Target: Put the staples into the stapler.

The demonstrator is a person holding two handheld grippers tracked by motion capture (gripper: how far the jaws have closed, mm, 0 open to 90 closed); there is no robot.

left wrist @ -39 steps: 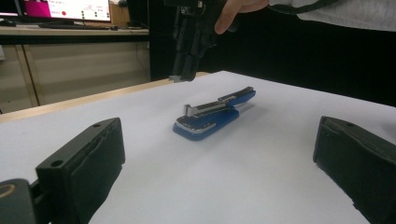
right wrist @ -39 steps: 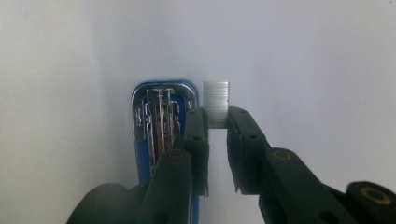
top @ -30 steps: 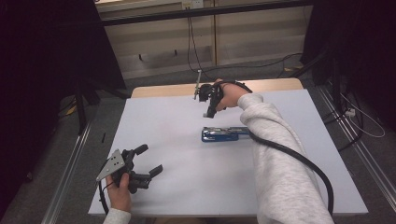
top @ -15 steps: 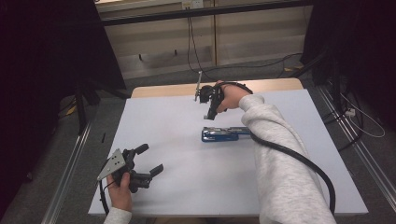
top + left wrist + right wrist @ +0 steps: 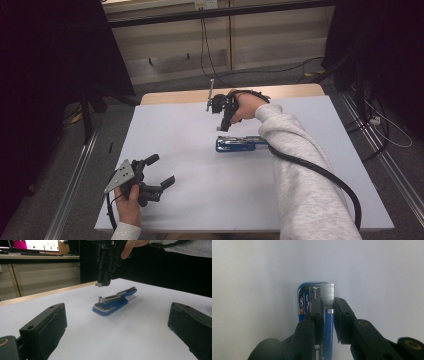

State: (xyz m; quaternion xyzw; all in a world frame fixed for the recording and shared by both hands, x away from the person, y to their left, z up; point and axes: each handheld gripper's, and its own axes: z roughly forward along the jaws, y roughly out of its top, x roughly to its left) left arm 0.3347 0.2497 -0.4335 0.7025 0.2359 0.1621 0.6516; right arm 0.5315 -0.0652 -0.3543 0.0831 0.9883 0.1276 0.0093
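Near the front left corner of the white table (image 5: 180, 200), the left gripper (image 5: 161, 171) hangs just above the surface in the person's left hand (image 5: 131, 207). Its jaws stand wide apart with nothing between them, and they point across the table toward the middle; in the left gripper view the two black pads (image 5: 47, 327) frame open white surface.

Further right, at about the middle of the table and a little toward its far edge, lies the blue stapler (image 5: 239, 144), flat on the surface with its length running along the far edge. Its top arm is tipped up, so the metal staple channel shows.

Just above the stapler's left end hovers the right gripper (image 5: 225, 126), pointing straight down, held by the right hand (image 5: 246, 106) in a grey sleeve (image 5: 300, 175) that reaches in from the front right. Its jaws are drawn narrow and pinch a small silvery strip of staples (image 5: 328, 295), which sits over the open head of the stapler, clear of it in the left gripper view.
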